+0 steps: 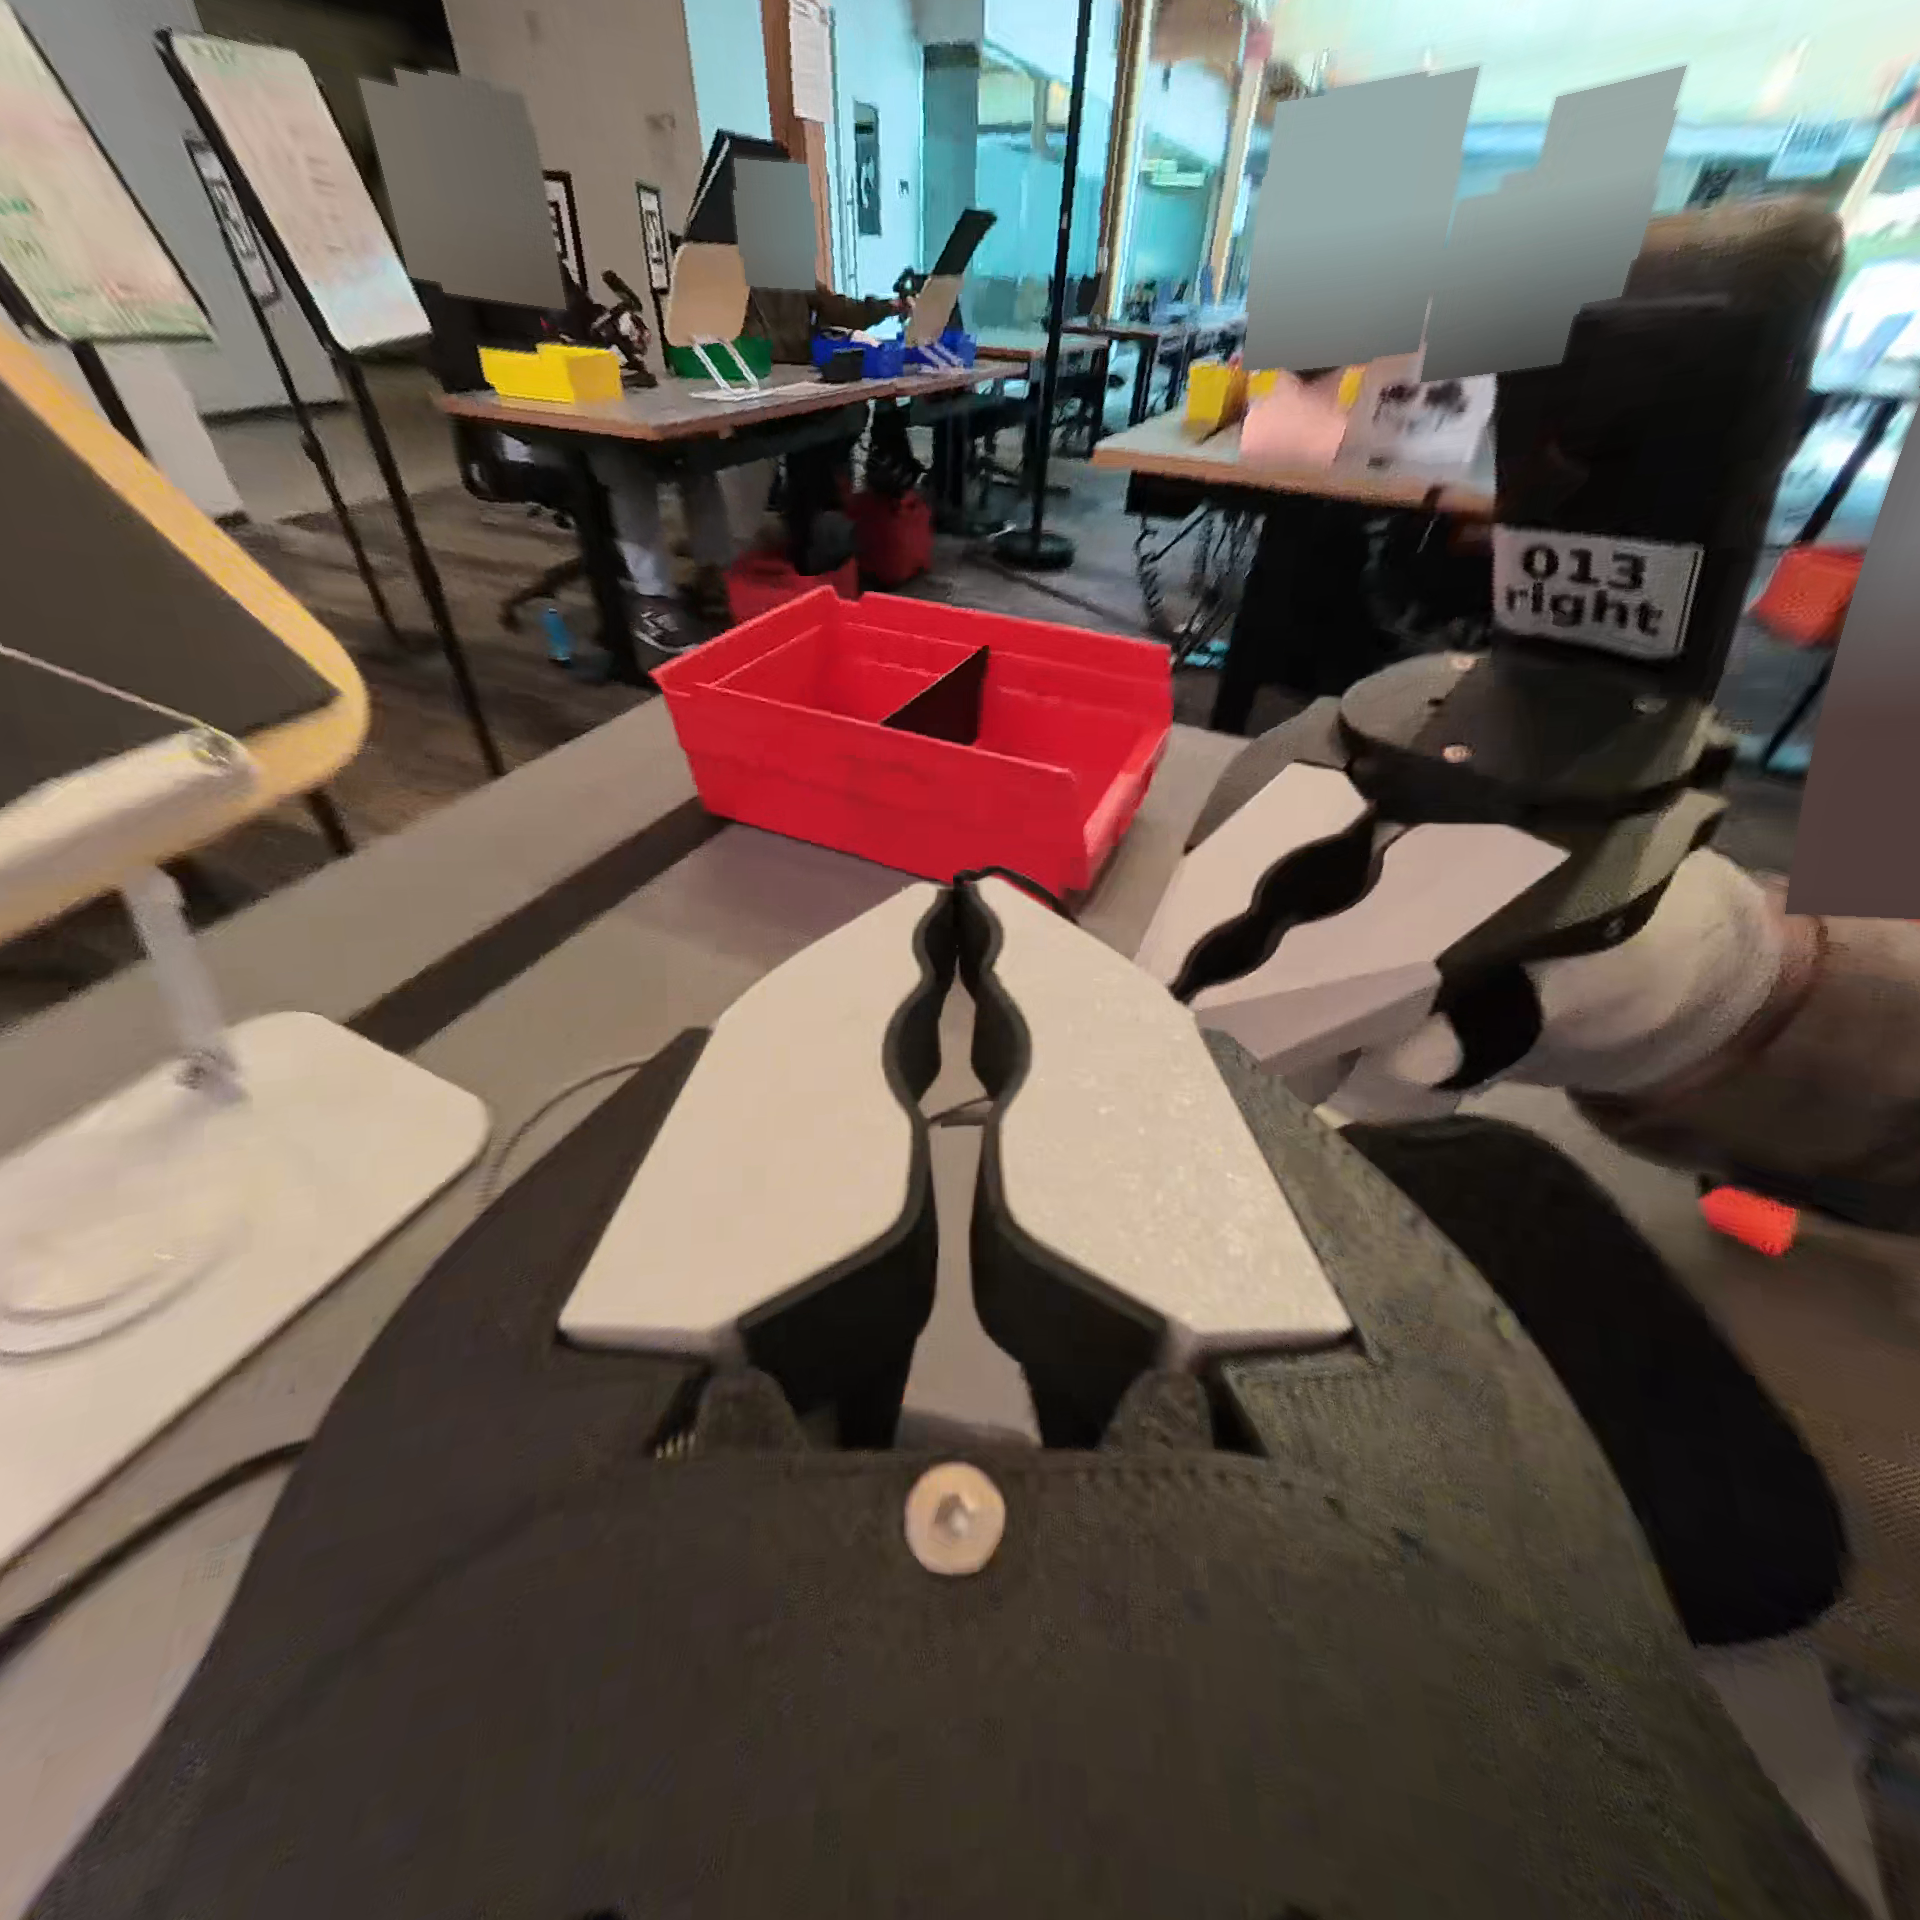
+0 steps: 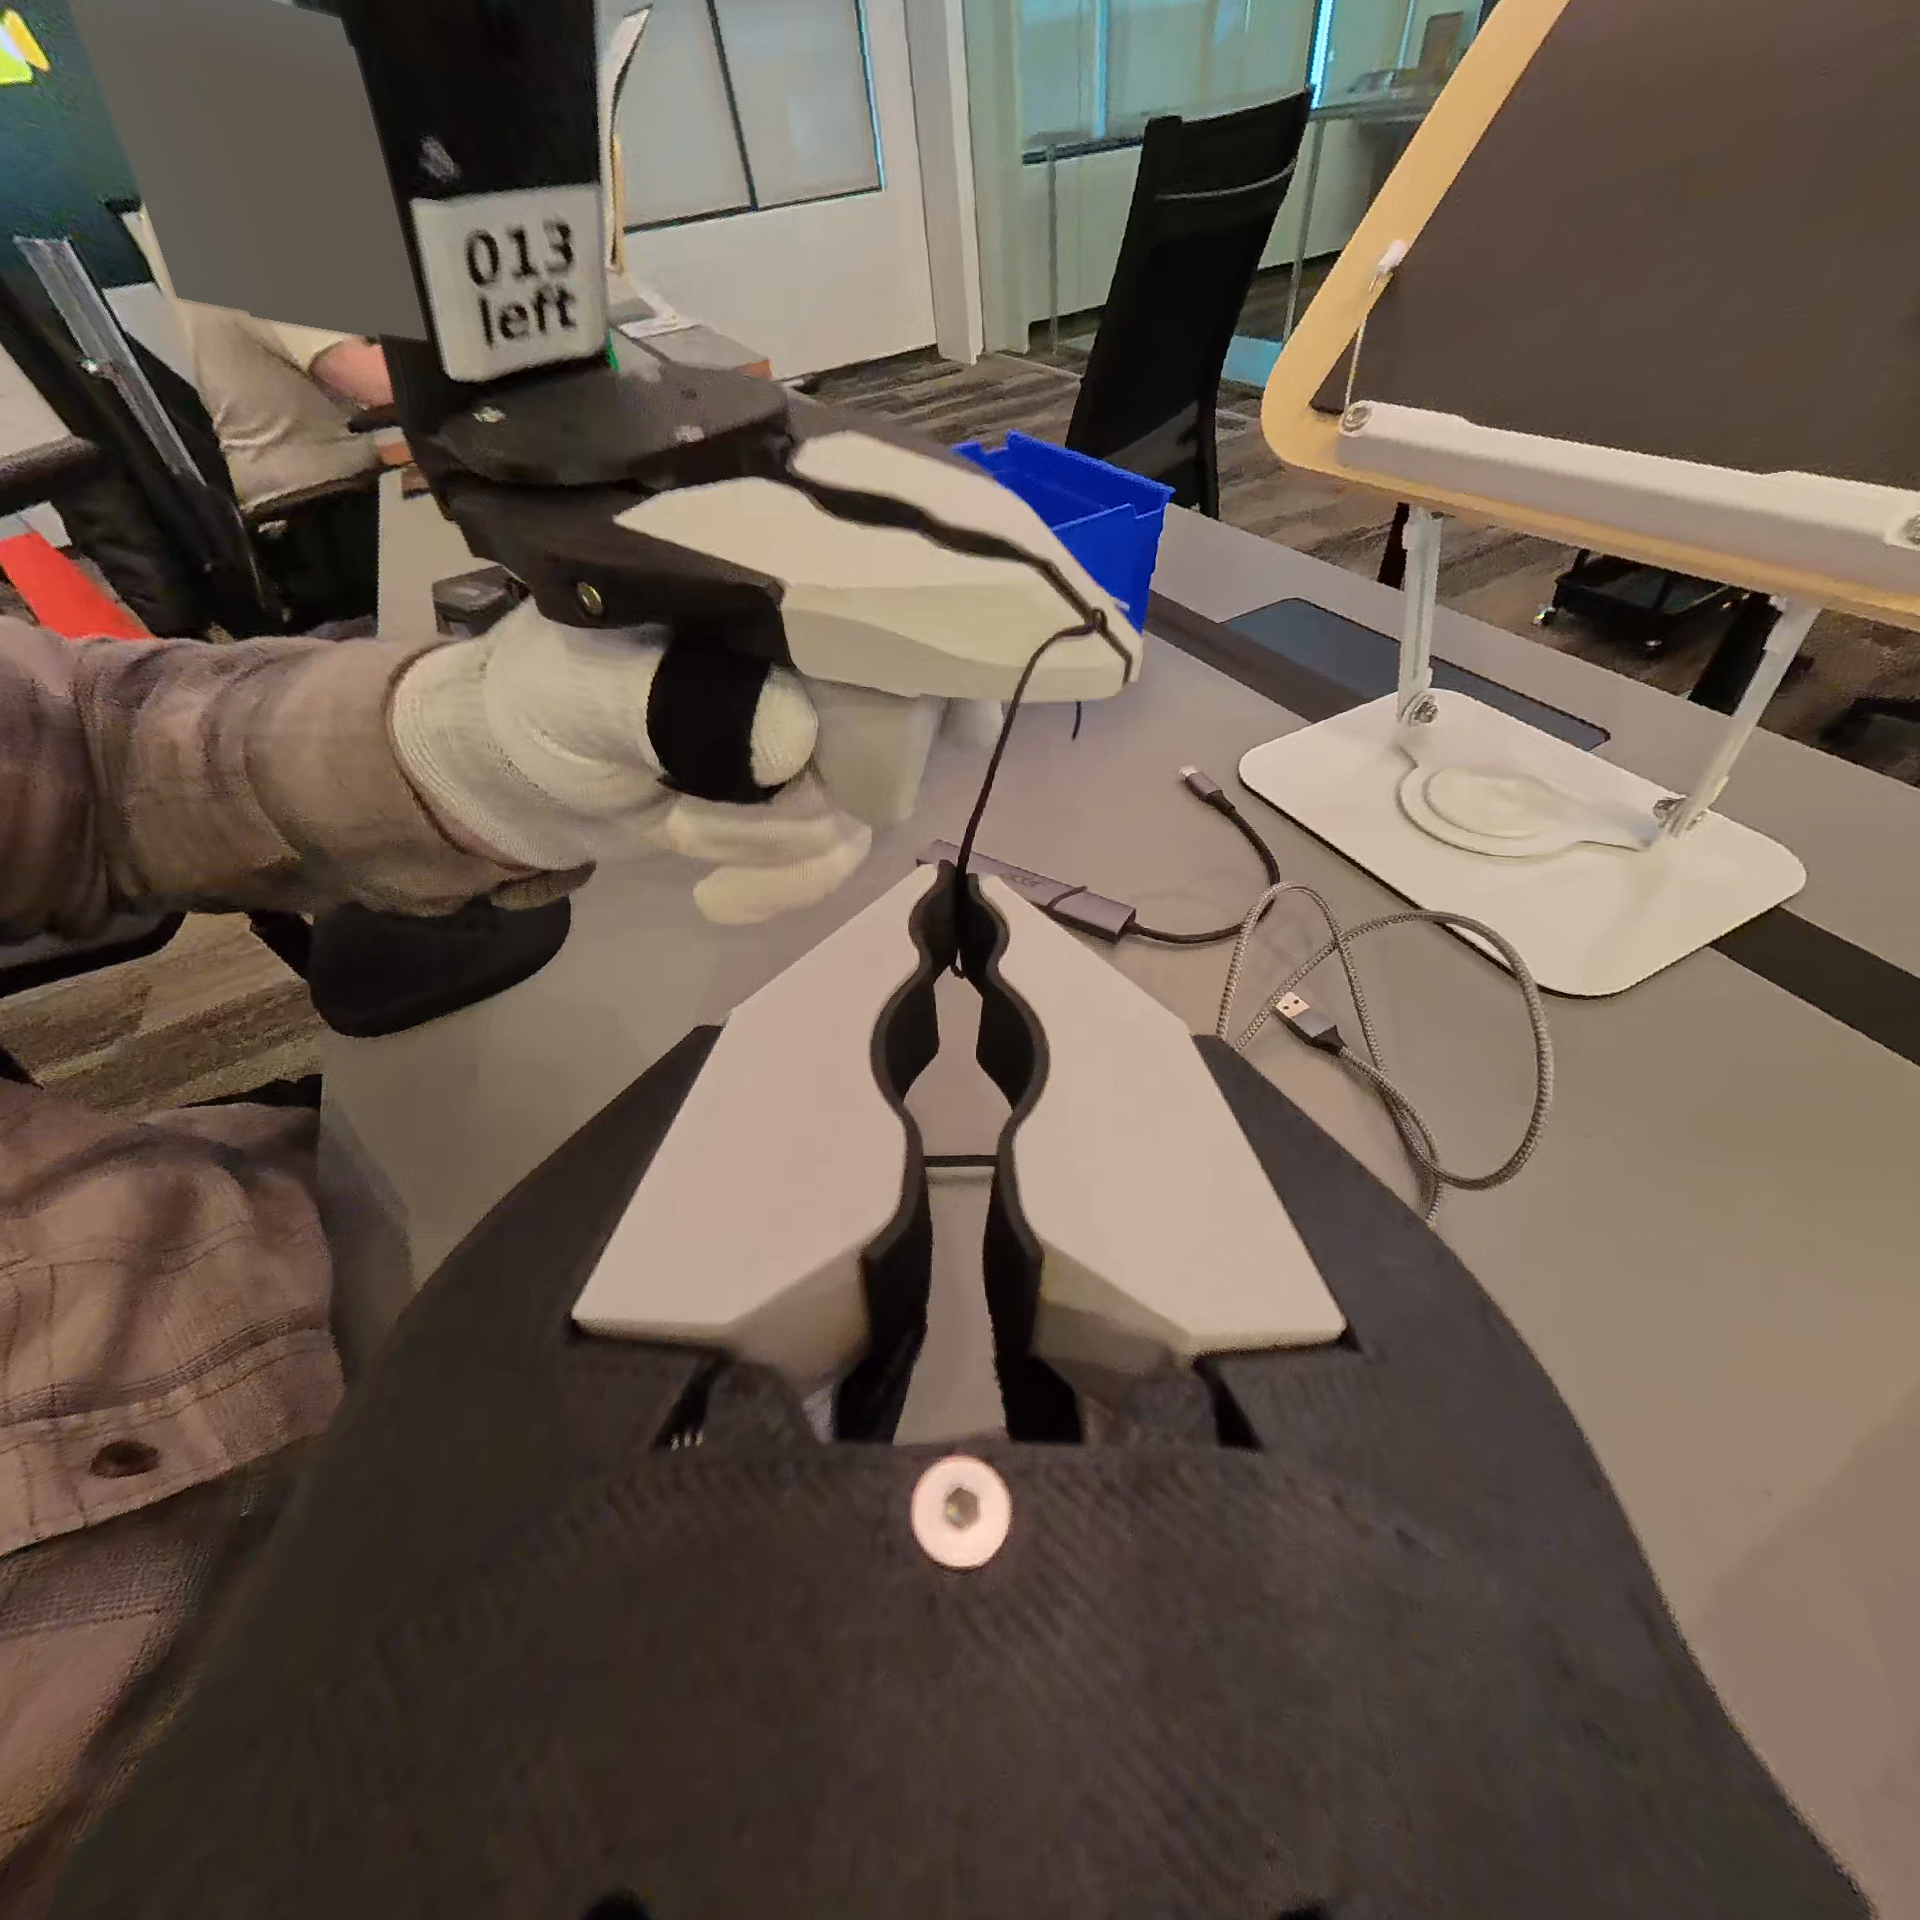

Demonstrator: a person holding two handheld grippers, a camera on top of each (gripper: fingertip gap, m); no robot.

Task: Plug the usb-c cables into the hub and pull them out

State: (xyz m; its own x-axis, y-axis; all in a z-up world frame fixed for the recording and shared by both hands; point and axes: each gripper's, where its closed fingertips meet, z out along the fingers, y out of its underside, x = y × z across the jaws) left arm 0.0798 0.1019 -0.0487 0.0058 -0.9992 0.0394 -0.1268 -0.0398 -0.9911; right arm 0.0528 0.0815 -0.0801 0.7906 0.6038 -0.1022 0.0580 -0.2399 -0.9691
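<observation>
left gripper (image 2: pixel 1107 634): clenched on a thin black cable (image 2: pixel 992 769), raised above the bench (image 2: pixel 1662 1195); own view shows the tips pinched together with the cable poking out at the tip (image 1: pixel 957 914)
right gripper (image 2: pixel 956 914): clenched on the same cable, lower down and nearer the bench; seen just right of the left one in the left view (image 1: pixel 1262 914)
cable: runs taut between the two gripper tips; a short free end hangs below the left tip
hub (image 2: pixel 1023 883): flat grey bar on the bench, just behind the right gripper tips, mostly hidden by them
hub lead (image 2: pixel 1242 831): black, curls away to the right, its plug lying free on the bench
braided cable (image 2: pixel 1455 1039): grey, looped loose on the bench right of the hub, one plug free
stand (image 2: pixel 1517 821): white, holds a tan-framed panel, far right of the bench
red bin (image 1: pixel 914 748): far edge of the bench, black divider inside
blue bin (image 2: pixel 1091 509): behind the left gripper
hands: white gloves (image 2: pixel 582 738), plaid sleeve
</observation>
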